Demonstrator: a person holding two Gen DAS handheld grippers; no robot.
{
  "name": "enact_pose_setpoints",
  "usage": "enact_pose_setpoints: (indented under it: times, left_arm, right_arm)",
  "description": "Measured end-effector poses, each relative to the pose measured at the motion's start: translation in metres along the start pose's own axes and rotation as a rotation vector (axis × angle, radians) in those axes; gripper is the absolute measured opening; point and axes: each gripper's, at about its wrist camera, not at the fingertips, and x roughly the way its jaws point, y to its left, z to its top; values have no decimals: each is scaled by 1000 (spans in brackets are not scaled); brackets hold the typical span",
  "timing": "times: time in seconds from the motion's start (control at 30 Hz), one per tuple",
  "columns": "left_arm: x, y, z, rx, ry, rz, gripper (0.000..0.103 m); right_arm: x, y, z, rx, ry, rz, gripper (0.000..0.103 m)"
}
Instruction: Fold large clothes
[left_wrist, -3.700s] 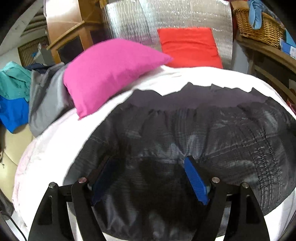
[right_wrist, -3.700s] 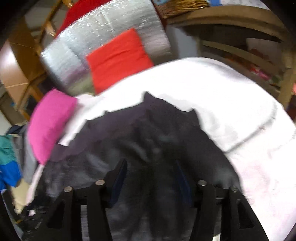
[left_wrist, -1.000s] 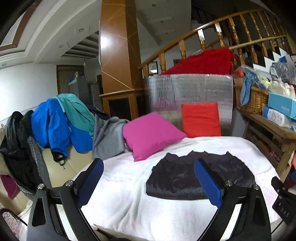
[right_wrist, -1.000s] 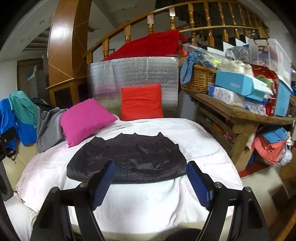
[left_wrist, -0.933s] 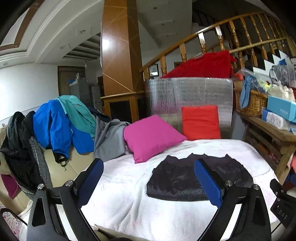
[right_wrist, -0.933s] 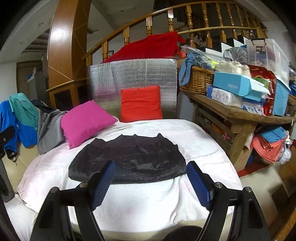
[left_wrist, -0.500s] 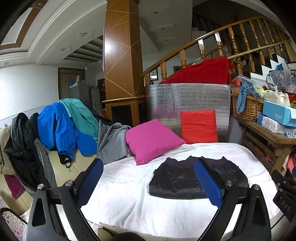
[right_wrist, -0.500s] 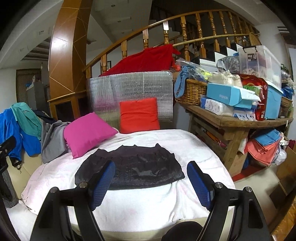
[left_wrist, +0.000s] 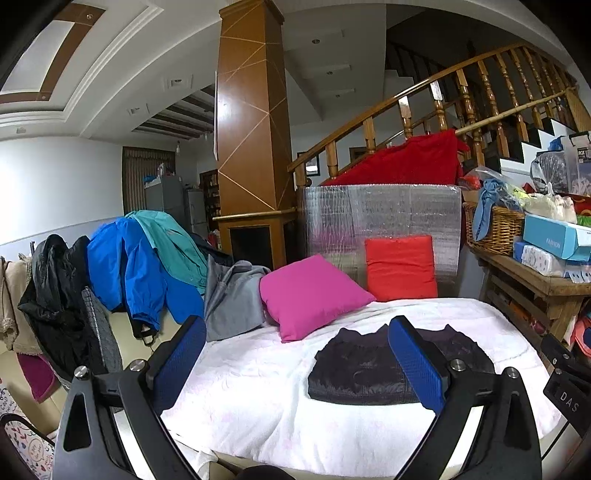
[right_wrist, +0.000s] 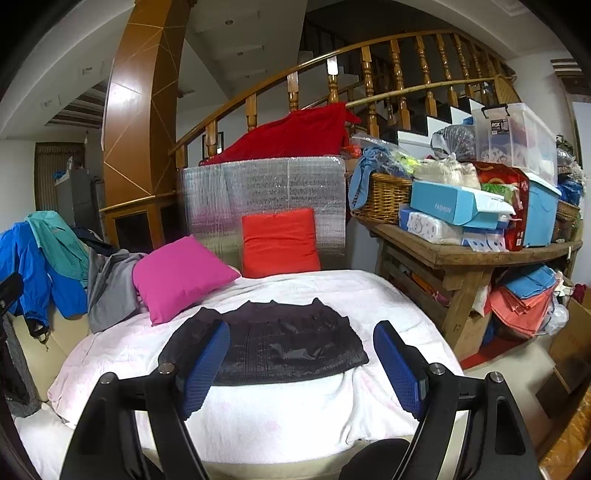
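Note:
A dark folded garment (left_wrist: 364, 369) lies flat as a compact rectangle on the white blanket (left_wrist: 258, 398) of the bed; it also shows in the right wrist view (right_wrist: 280, 345). My left gripper (left_wrist: 295, 347) is open and empty, held well back from the bed. My right gripper (right_wrist: 301, 349) is open and empty, also back from the bed's near edge. Neither touches the garment.
A pink pillow (left_wrist: 312, 295) and a red pillow (left_wrist: 400, 267) sit at the back of the bed. Jackets (left_wrist: 125, 269) hang piled on the left. A wooden table (right_wrist: 465, 258) with boxes and a basket (right_wrist: 384, 195) stands on the right.
Both grippers have pulled back and up from the garment, which they let go. The folded garment stays in place on the bed and looks smaller and farther away.

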Motion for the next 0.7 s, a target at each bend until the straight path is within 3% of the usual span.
enact_pose_setpoints:
  times: [0.7]
  left_arm:
    - [-10,2,1,-3,-3,2,100]
  right_arm:
    - [-8,-2,0,10,-17,9,83]
